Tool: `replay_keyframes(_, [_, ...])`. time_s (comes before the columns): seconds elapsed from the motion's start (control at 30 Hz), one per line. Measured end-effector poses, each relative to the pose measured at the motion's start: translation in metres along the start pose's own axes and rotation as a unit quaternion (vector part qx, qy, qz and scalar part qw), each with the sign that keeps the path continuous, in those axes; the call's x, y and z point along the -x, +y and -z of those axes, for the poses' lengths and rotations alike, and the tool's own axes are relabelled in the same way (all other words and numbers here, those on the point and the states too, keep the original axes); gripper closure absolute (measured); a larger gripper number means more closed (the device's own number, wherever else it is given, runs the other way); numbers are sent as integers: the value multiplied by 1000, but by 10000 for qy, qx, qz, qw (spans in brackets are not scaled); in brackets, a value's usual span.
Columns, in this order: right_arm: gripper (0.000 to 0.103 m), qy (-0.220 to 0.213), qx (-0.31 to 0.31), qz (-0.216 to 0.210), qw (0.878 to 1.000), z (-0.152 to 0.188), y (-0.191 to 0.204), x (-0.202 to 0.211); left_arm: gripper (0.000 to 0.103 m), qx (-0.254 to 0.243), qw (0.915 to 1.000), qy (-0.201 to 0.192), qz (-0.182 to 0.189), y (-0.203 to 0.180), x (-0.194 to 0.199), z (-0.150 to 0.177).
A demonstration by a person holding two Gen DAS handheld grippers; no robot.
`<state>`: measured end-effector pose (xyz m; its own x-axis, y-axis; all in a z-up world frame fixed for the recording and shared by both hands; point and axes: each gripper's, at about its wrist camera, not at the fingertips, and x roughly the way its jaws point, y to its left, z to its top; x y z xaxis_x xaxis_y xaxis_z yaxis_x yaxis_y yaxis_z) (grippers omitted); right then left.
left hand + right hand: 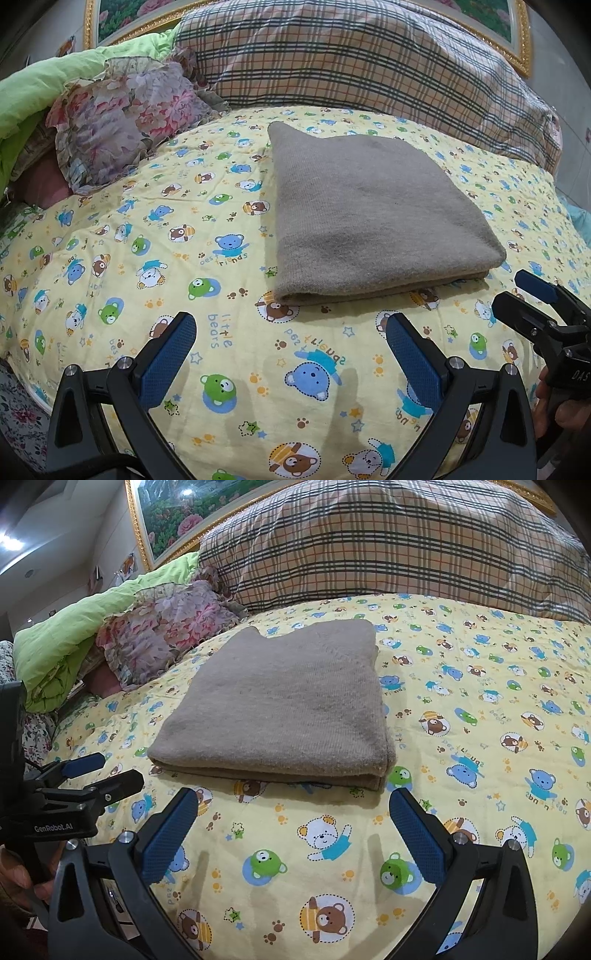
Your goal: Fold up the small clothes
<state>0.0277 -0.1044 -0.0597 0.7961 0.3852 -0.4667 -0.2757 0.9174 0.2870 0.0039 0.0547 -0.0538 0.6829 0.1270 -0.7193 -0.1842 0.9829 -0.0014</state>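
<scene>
Folded garment on the bed, both grippers off it

Bedding fills both views, and no box, basket or other container shows in either. A grey-brown knit garment (373, 214) lies folded into a flat, thick rectangle on a yellow sheet (147, 280) printed with little bears. Its doubled fold edge faces the grippers, and a small notch shows in its far edge. Behind it a large plaid pillow (351, 62) leans up against a gold picture frame (88, 29). To the left sit a ruffled floral cushion (122, 122) and a bunched green quilt (33, 92).

Bare sheet runs all round the garment: a wide stretch to its left in the left wrist view, a wide stretch to its right in the right wrist view, and a narrower strip between its near edge and the blue finger pads.

The left gripper (291, 365) hovers over the sheet with its fingers spread wide and nothing between them; the garment's near fold lies just beyond their tips. The right gripper (291, 834) is likewise spread and empty, the garment (284, 701) just ahead and slightly left of centre. Each gripper shows at the edge of the other's view, near the garment's near corners, with part of a hand (554, 413) behind it.
</scene>
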Motion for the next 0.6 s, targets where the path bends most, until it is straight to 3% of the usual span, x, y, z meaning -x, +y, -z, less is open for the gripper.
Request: replay_keyframes(0.6, [0, -29, 2, -45, 10000, -7, 0, 3, 0, -25, 10000, 23, 14, -1, 3, -6])
